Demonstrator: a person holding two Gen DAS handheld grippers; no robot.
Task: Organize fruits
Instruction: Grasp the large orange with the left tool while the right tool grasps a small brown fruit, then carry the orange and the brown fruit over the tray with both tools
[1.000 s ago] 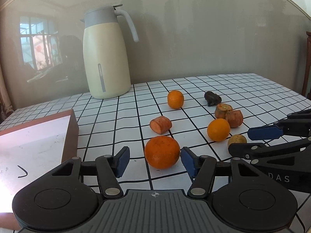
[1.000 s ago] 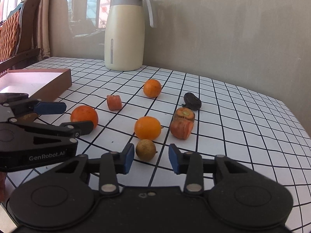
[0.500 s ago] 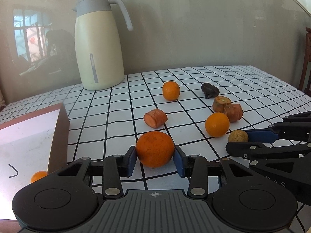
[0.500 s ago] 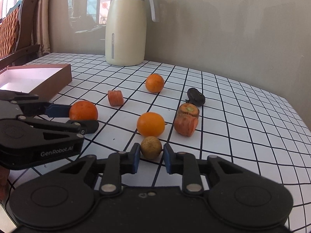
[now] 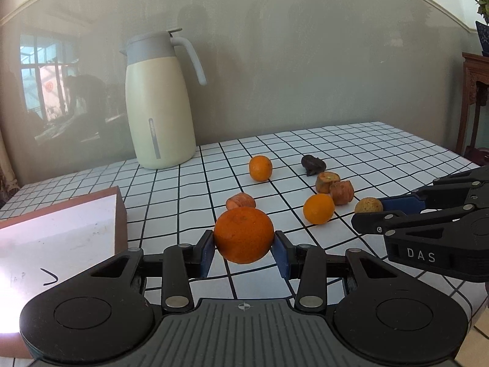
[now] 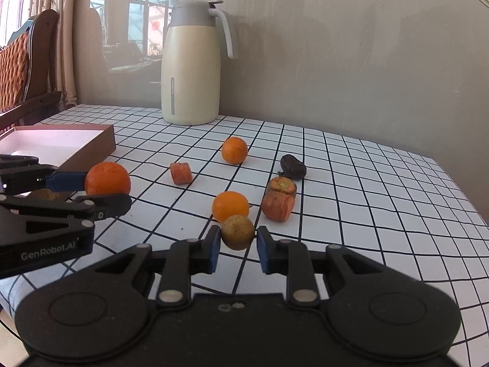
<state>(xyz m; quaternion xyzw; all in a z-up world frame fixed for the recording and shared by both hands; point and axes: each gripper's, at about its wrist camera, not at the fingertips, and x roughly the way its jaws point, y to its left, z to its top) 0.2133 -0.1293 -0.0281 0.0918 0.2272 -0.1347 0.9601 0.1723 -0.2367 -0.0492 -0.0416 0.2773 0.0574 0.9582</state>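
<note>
Only the right wrist view shows the chair [image 6: 21,67] beside the box [image 6: 91,150]

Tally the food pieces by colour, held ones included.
Orange fruit: 3
Yellow-brown fruit: 1
Reddish-orange cut chunks: 3
Dark lump: 1
Total: 8

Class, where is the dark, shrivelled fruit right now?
The dark fruit lies on the checked table, right of the far orange, just behind the carrot pieces.

Likely a home, carved wooden chair [image 6: 21,70], curtains [image 6: 59,15], thermos jug [image 6: 192,67]
</note>
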